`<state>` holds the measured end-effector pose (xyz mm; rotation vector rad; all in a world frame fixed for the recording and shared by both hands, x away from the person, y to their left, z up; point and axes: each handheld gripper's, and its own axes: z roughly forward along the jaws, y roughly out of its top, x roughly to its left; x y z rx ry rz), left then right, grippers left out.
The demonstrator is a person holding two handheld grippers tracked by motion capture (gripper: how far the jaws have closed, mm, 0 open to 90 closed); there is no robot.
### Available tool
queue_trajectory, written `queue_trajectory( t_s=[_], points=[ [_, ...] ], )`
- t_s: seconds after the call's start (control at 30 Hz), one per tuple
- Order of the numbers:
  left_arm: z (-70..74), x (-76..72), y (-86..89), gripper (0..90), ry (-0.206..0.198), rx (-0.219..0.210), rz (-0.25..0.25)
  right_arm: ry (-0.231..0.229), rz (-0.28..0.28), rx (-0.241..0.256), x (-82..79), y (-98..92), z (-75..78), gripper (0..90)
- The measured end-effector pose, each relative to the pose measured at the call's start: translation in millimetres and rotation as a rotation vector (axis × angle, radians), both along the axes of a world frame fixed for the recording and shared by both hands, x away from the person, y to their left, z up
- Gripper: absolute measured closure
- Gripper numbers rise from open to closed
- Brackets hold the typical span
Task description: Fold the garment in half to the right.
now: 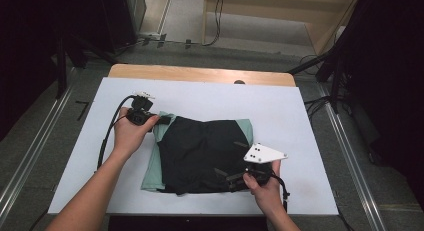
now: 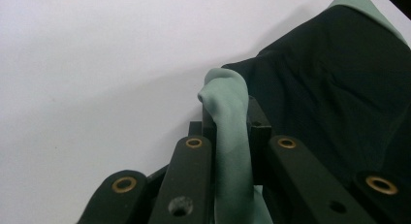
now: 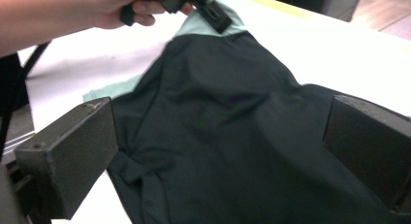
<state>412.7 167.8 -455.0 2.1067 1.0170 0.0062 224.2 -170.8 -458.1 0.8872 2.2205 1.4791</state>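
A black garment (image 1: 200,151) with mint-green parts (image 1: 151,166) lies crumpled on the white table cover (image 1: 280,106). My left gripper (image 1: 162,120) is at the garment's far left corner. In the left gripper view its jaws (image 2: 228,136) are shut on a fold of green fabric (image 2: 225,95), with the black cloth (image 2: 329,88) to the right. My right gripper (image 1: 228,177) is at the garment's near right edge. In the right gripper view it (image 3: 218,151) stands wide open, the black cloth (image 3: 228,103) spreading between and beyond the jaws. Farther off there, the left gripper (image 3: 213,13) pinches the green corner.
The white cover leaves a strip of wooden tabletop (image 1: 200,72) bare at the far edge, where a small dark object (image 1: 239,82) sits. Black stands (image 1: 340,61) and cables (image 1: 216,21) surround the table on the floor. Bare cover lies around the garment.
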Motion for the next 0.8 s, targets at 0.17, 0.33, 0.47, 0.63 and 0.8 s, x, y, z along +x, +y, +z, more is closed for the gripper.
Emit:
queue_trajectory(
  t_s=[0.17,0.33,0.47,0.63,0.8],
  points=[
    [-1.1,1.0,0.7,83.9,0.004,0.003,-0.001,0.008,0.039,0.010,4.2,19.2,2.6,0.0],
    [-2.0,1.7,-0.9,83.8,0.011,0.019,0.006,0.013,0.085,0.006,6.4,41.2,2.0,0.0],
    [-1.8,2.2,0.2,83.9,0.018,0.005,0.006,0.034,0.128,-0.007,8.4,61.2,-1.4,0.0],
    [-0.4,2.1,-0.2,83.8,0.015,0.010,0.001,0.057,0.177,-0.030,8.9,87.4,-6.3,0.0],
    [1.2,2.5,-1.9,83.8,0.013,0.011,-0.001,0.077,0.237,-0.055,6.0,118.4,-11.9,0.0]
  ],
)
